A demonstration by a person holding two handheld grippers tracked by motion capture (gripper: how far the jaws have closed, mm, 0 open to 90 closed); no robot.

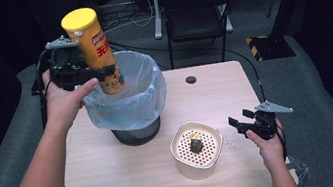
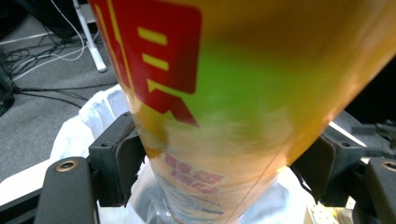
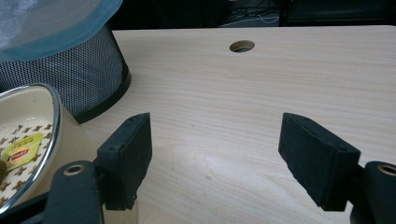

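Note:
My left gripper (image 1: 110,75) is shut on a tall yellow chip can (image 1: 94,49) with a yellow lid, held nearly upright over the left rim of a black mesh waste bin (image 1: 136,131) lined with a pale blue bag (image 1: 139,95). In the left gripper view the chip can (image 2: 243,107) sits between both jaws, above the bag (image 2: 100,116). My right gripper (image 1: 241,121) is open above the table's right side, just right of a cream strainer pot (image 1: 197,150) holding a tea bag (image 1: 196,144). In the right gripper view the open right gripper (image 3: 215,149) has bare wood between its jaws.
The light wooden table (image 1: 132,180) has a round cable hole (image 1: 191,79) near its far edge. A black chair (image 1: 195,15) and cables stand on the floor behind. In the right gripper view the bin (image 3: 60,74) and pot (image 3: 28,135) lie at left.

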